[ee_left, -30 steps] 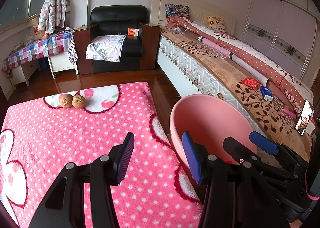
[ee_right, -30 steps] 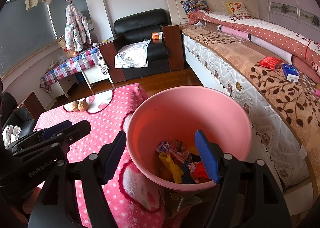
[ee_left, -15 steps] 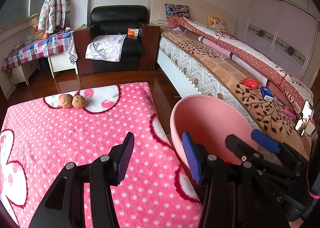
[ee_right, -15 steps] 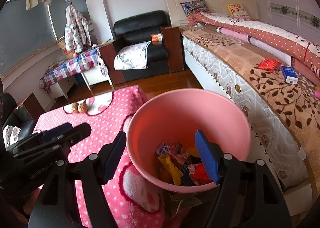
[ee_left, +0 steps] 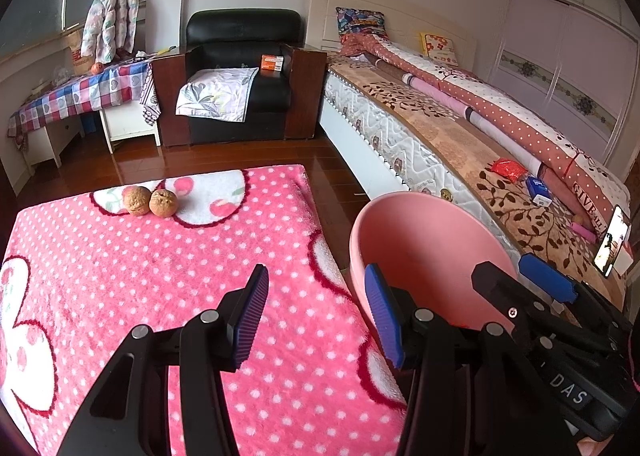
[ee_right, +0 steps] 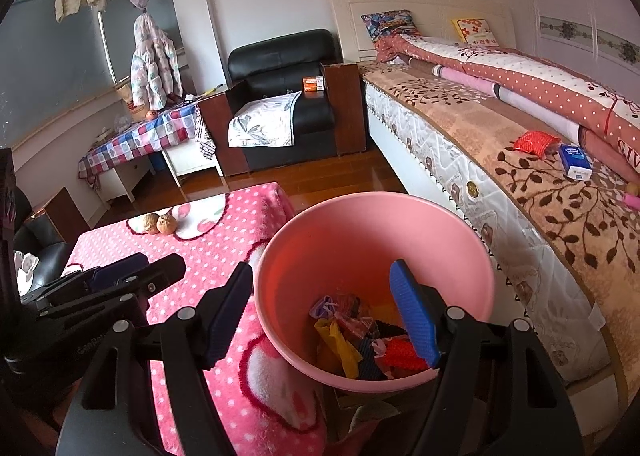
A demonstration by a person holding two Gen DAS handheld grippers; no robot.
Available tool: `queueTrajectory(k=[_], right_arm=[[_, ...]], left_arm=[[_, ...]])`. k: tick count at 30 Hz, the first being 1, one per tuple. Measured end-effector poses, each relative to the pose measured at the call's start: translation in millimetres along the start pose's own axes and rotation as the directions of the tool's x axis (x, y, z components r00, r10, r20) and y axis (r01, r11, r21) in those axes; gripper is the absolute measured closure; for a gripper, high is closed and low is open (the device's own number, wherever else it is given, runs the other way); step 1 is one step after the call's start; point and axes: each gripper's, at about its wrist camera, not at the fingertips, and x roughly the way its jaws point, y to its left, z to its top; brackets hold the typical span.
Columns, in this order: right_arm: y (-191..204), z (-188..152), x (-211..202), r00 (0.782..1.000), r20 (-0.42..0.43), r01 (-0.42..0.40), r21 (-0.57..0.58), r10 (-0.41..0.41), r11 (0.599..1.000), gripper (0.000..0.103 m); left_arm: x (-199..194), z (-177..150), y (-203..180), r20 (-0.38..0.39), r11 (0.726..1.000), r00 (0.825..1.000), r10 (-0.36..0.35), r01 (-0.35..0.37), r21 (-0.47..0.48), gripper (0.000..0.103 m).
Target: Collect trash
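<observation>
Comparing with a second ago, nothing has shifted: both grippers' fingers (ee_left: 316,316) (ee_right: 326,314) hang released, wrappers (ee_right: 360,332) binned in pink basin (ee_right: 472,256), collection apparently finished.

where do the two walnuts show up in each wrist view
Left wrist view: the two walnuts lie side by side upper left, at the far end of the pink dotted blanket.
Right wrist view: the same walnuts sit at middle left, at the blanket's far end.
Shared landmark: the pink bin, right of the blanket in both views.
</observation>
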Motion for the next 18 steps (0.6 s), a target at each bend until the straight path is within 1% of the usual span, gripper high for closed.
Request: queueTrajectory(k=[9,18], right_arm=[[2.8,0.6,1.4,1.000,-0.009,0.001,0.000,-0.001,1.000,0.032],[4.7,-1.8,7.2,1.000,-0.020,0.002,0.001,-0.002,1.000,0.032]], left_arm=[[2.0,0.9,1.2,-0.006,1.000,1.000,0.000,0.000,-0.004,0.053],[9.5,0.6,3.5,-0.033,1.000,0.999,-0.001,0.000,-0.014,0.053]])
